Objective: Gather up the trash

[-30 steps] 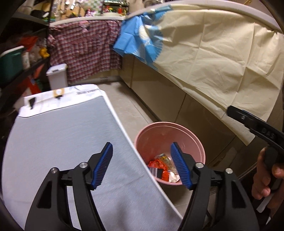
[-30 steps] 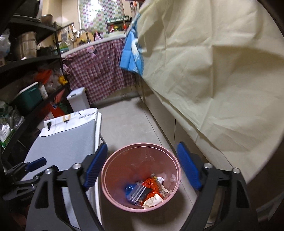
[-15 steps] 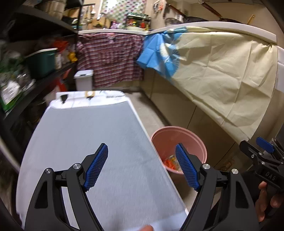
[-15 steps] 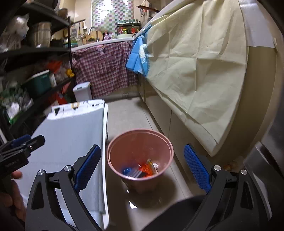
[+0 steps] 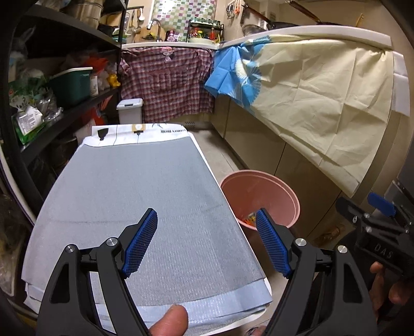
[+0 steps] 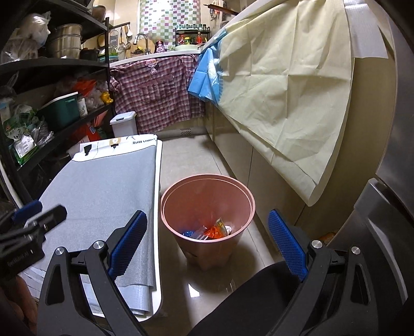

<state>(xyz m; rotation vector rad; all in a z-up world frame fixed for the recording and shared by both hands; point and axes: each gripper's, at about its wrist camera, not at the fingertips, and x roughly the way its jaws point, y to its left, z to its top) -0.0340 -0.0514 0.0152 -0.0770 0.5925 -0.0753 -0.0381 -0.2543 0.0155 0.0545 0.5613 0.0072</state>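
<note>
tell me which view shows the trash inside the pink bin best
The right wrist view: it looks down into the pink bin, showing the trash on its bottom. In the left wrist view a gripper finger hides all but a sliver.

Setting: narrow home kitchen. Evidence: sink tap (image 6: 141,38) against checkered wall tiles (image 6: 168,23), hanging utensils (image 6: 124,36), pans (image 5: 279,24) on the counter. Black shelving (image 6: 51,62) holds steel pots (image 6: 66,41), packaged food. Base cabinets draped with cream cloth (image 6: 284,77); tiled floor (image 6: 186,160).

Bin (image 6: 207,206) trash (image 6: 211,230) indistinct (wrappers, perhaps).
</note>
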